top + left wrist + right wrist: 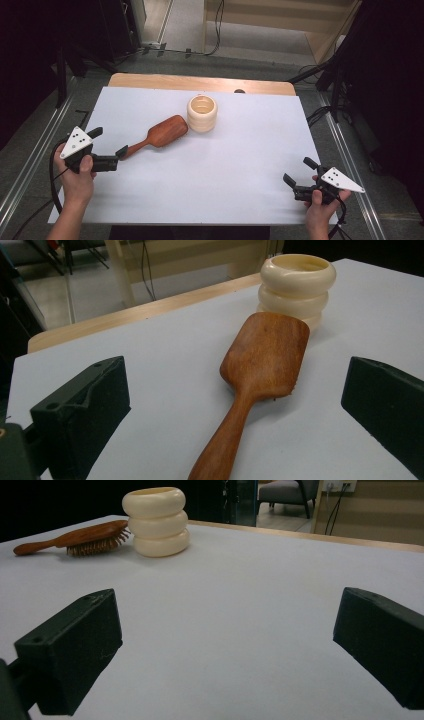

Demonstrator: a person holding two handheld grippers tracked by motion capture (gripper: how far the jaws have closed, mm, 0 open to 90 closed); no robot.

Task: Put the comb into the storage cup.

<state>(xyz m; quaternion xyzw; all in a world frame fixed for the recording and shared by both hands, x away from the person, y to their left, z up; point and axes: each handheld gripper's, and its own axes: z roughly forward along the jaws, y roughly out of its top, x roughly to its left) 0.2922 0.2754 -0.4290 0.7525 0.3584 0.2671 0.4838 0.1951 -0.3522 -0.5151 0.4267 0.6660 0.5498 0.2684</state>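
Near the bench's (240, 190) front right corner, the right hand-held gripper (298, 175) hovered with its jaws wide apart and nothing between them. At the left edge, the left hand-held gripper (107, 142) was also spread wide, its jaws on either side of the handle end of the wooden hairbrush (159, 135). The brush lay bristles down, its head just beside the cream ringed cup (202, 114) toward the far edge.

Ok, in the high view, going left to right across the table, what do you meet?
Left gripper → wooden hairbrush → cream ringed holder → right gripper.
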